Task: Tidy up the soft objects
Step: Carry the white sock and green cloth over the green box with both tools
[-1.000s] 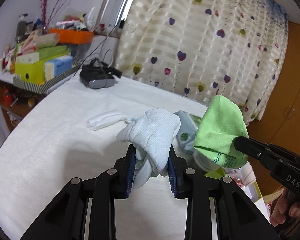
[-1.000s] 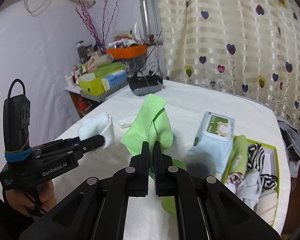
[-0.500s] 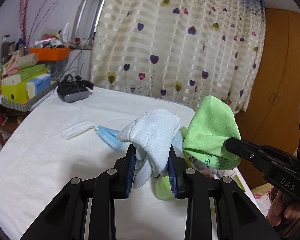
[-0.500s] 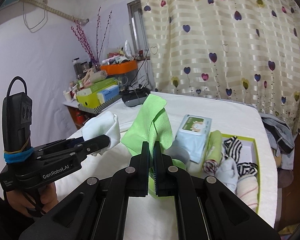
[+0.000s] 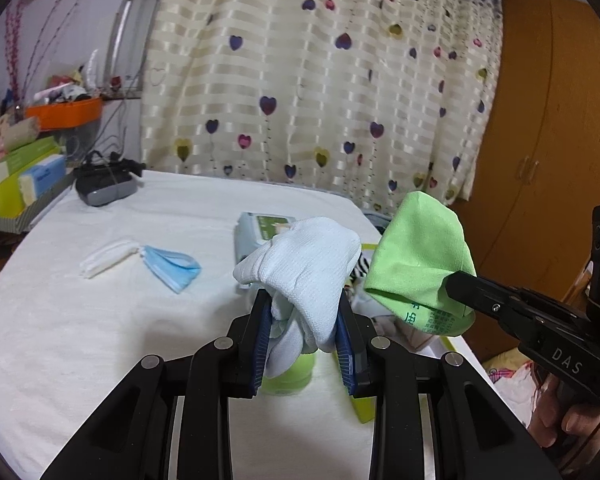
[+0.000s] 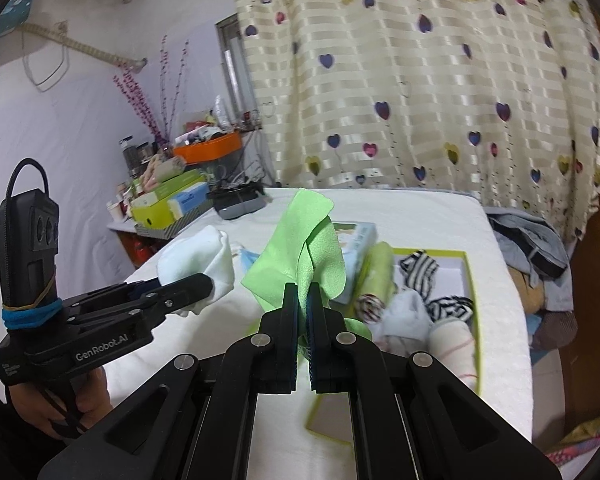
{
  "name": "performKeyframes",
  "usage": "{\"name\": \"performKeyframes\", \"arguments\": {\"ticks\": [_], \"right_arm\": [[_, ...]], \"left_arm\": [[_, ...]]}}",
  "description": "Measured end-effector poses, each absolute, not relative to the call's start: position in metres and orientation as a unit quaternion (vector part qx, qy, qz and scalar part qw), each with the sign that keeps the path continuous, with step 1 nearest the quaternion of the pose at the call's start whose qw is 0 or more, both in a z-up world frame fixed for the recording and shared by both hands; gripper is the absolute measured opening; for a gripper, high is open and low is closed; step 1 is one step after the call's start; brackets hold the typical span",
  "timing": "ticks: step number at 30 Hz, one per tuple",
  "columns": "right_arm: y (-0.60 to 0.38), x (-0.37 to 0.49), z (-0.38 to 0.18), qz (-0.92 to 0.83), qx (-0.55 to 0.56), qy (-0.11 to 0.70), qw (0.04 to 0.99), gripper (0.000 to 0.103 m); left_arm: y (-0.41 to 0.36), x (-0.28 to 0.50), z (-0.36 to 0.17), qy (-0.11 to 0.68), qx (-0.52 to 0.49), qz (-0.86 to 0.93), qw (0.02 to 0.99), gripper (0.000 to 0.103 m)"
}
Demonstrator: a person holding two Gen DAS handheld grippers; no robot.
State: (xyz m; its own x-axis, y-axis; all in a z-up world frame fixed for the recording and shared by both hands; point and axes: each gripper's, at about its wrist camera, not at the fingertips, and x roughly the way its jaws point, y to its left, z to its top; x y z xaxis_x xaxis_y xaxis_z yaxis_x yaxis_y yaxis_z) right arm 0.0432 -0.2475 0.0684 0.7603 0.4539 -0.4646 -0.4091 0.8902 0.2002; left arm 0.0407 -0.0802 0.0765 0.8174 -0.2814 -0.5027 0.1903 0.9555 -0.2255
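Your left claw (image 5: pixel 304 322) is pinching a bunched white sock (image 5: pixel 308 264); your right claw (image 6: pixel 303 306) is pressed together on a thin fold of green cloth (image 6: pixel 300 256), both held above the white bench (image 5: pixel 100 320). The yellow-rimmed tray (image 6: pixel 471 280) at near right is already crowded. Risk: the cloth slips from that narrow pinch, or either item catches the rim and spills out

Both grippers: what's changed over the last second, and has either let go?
Both have swung across the bed toward the green-rimmed box, which now shows more fully in the right wrist view. Neither let go: the left gripper still clamps the white sock, the right gripper the green cloth. The blue mask lies unmoved.
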Motion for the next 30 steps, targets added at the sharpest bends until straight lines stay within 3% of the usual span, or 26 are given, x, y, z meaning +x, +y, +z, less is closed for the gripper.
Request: {"name": "performKeyframes", "arguments": {"ticks": [12, 30], "right_arm": [[-0.294, 0.049, 0.055, 0.182, 0.075, 0.268, 0.943, 0.004], [-0.316, 0.06, 0.0, 0.159, 0.09, 0.344, 0.921, 0.004]], "left_arm": [[-0.119, 0.051, 0.064, 0.296, -0.068, -0.171, 0.937, 0.028], [-0.15, 0.067, 0.03, 0.345, -0.067, -0.209, 0.913, 0.028]]}}
